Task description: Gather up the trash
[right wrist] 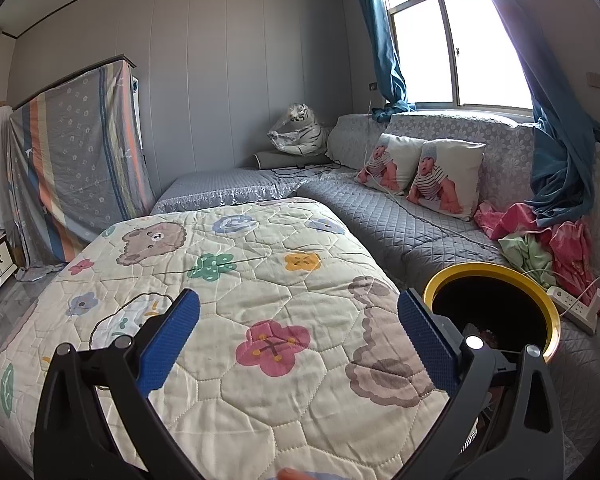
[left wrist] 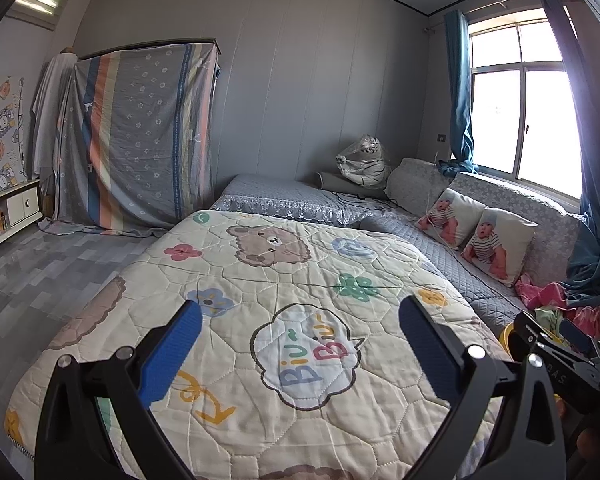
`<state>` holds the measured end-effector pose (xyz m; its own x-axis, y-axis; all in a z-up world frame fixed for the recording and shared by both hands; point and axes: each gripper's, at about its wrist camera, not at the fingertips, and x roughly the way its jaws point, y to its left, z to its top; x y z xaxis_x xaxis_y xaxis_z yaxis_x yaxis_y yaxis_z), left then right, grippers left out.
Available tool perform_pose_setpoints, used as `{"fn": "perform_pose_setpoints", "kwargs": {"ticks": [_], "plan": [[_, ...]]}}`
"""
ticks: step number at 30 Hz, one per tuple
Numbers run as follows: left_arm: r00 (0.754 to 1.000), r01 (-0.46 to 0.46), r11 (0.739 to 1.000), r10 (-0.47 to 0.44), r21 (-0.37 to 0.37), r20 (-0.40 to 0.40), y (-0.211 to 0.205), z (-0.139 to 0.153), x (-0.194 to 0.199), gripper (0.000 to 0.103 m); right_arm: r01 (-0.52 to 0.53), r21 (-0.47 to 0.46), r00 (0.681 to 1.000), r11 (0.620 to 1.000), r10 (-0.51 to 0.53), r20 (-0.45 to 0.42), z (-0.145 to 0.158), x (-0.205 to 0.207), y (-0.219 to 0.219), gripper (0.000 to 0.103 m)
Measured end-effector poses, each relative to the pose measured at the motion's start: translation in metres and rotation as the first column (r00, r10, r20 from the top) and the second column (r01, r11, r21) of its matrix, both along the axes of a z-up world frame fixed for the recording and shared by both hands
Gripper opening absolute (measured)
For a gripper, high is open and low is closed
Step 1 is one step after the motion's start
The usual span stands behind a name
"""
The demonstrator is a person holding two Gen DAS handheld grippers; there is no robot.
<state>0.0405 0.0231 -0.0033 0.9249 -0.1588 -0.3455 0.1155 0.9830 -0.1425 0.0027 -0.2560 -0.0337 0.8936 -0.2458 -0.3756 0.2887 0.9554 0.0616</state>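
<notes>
- The left gripper (left wrist: 300, 336) is hovering with its blue pads spread wide, holding nothing, above a quilt (left wrist: 260, 280) whose speech bubble, lying between the pads, is reading "Biu~ Biu~".
- The right gripper (right wrist: 299, 330) is likewise gaping empty.
- The yellow-rimmed trash bin (right wrist: 452, 276) is sitting just beyond its right finger.

Yellow-rimmed trash bin (right wrist: 532, 280) standing upright beside quilted bed, mouth open, interior dark, contents too dim for telling.

Both black-framed handheld left gripper (left wrist: 300, 344) and right gripper (right wrist: 299, 340) carry ribbed blue finger pads (left wrist: 172, 354) and silver screws (left wrist: 476, 351).
</notes>
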Motion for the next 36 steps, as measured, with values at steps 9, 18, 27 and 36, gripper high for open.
{"fn": "perform_pose_setpoints", "kwargs": {"ticks": [9, 18, 27, 36], "plan": [[1.0, 0.004, 1.0, -0.004, -0.001, -0.003, -0.0012, -0.0004, 0.0008, 0.095, 0.0, 0.003, 1.0, 1.0, 0.0, -0.006, -0.0007, 0.0005, -0.0017, 0.095], [1.0, 0.007, 1.0, -0.007, -0.001, -0.008, -0.0013, -0.0015, 0.003, 0.095, 0.0, 0.005, 1.0, 1.0, 0.0, -0.013, -0.0016, 0.0015, -0.0032, 0.095], [1.0, 0.007, 1.0, -0.007, 0.0, -0.017, -0.0016, -0.0032, 0.0043, 0.095, 0.0, 0.009, 1.0, 1.0, 0.0, -0.015, -0.0026, 0.0018, -0.0041, 0.095], [1.0, -0.001, 1.0, 0.001, 0.006, -0.015, -0.0004, -0.005, 0.0046, 0.095, 0.0, 0.009, 1.0, 1.0, 0.0, -0.019, -0.0047, 0.0021, -0.0044, 0.095]]}}
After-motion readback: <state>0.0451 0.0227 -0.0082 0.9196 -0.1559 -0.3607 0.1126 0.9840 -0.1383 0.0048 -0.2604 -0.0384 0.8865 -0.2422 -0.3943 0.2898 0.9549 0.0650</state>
